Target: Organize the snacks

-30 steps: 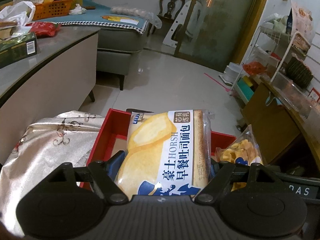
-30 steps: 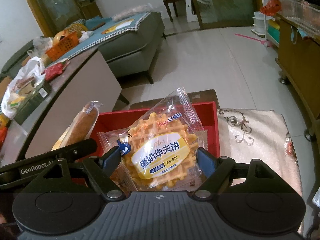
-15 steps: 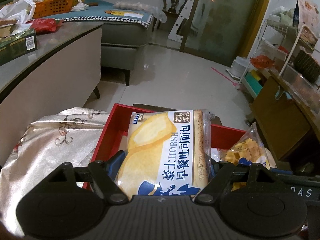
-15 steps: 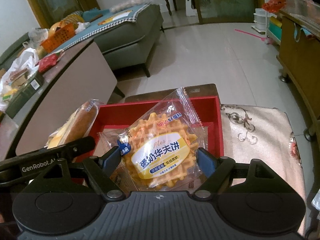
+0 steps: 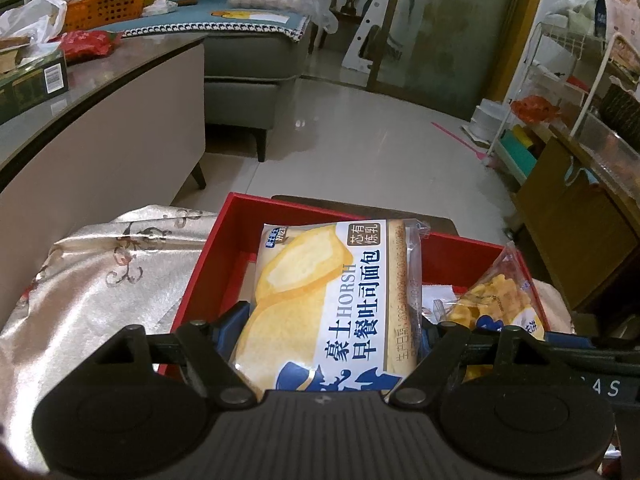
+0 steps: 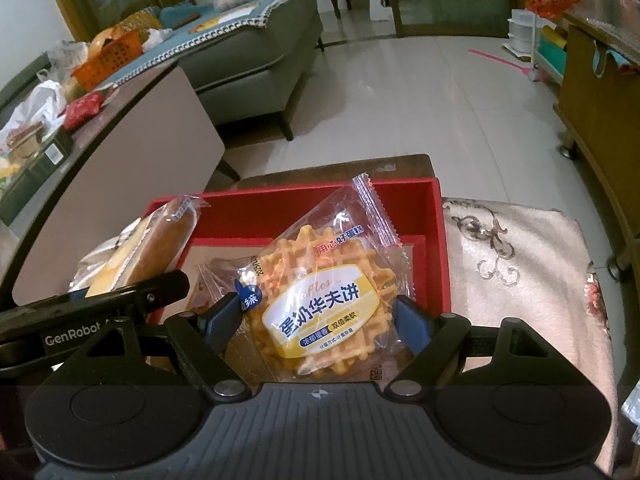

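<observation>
My left gripper point(image 5: 326, 330) is shut on a packet of toast bread point(image 5: 328, 304), yellow and white with blue lettering, held over the left half of a red box point(image 5: 224, 232). My right gripper point(image 6: 320, 320) is shut on a clear packet with a waffle cake point(image 6: 324, 296), held over the right half of the same red box point(image 6: 436, 240). Each view catches the other snack: the waffle packet point(image 5: 500, 304) at the right of the left wrist view, the bread packet point(image 6: 160, 248) at the left of the right wrist view. A small wrapped snack point(image 6: 212, 276) lies on the box floor.
The red box sits on a low surface covered by a silvery patterned cloth point(image 5: 104, 280) point(image 6: 520, 264). A long grey table point(image 5: 80, 120) with clutter stands at the left, a grey sofa point(image 5: 248, 52) behind it, a wooden cabinet point(image 5: 580, 232) at the right.
Both grippers have sunk a little toward the red box, each still holding its packet. The box now shows larger and higher in both views.
</observation>
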`<state>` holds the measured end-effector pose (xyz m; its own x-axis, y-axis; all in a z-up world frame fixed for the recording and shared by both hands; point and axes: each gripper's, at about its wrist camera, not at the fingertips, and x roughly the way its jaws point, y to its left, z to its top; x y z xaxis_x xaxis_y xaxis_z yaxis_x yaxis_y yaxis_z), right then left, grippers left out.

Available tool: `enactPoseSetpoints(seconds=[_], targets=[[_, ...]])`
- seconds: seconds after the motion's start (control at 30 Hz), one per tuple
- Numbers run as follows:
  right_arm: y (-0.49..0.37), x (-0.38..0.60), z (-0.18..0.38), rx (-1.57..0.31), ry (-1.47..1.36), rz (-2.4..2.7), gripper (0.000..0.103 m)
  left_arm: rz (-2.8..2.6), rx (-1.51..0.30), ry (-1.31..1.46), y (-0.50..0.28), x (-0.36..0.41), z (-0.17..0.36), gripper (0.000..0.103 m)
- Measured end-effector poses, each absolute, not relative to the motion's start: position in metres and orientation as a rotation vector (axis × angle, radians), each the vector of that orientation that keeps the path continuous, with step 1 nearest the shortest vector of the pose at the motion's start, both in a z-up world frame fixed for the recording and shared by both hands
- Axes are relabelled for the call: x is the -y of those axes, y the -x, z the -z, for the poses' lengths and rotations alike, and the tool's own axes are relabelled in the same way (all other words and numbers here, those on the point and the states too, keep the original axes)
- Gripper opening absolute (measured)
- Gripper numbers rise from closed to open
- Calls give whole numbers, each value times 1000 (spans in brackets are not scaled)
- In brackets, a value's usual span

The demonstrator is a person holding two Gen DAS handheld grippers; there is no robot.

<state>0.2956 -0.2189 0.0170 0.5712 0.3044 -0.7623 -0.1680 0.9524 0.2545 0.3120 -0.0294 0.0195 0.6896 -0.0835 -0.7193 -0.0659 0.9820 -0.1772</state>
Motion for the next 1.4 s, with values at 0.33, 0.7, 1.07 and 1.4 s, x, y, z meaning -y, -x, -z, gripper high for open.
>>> enactPoseSetpoints(seconds=[0.33, 0.7, 1.07, 1.4], targets=[[-301, 215, -9, -940, -136, -273, 86, -1, -835, 181, -319, 30, -8, 71], [-307, 209, 1, -962, -109, -264, 86, -15, -864, 163, -323, 30, 2, 71], [-308, 204, 4, -965, -77, -257, 86, -24, -894, 149, -325, 29, 8, 71], [-309, 198, 3, -975, -38, -240, 89, -23, -919, 118, -323, 31, 7, 72]])
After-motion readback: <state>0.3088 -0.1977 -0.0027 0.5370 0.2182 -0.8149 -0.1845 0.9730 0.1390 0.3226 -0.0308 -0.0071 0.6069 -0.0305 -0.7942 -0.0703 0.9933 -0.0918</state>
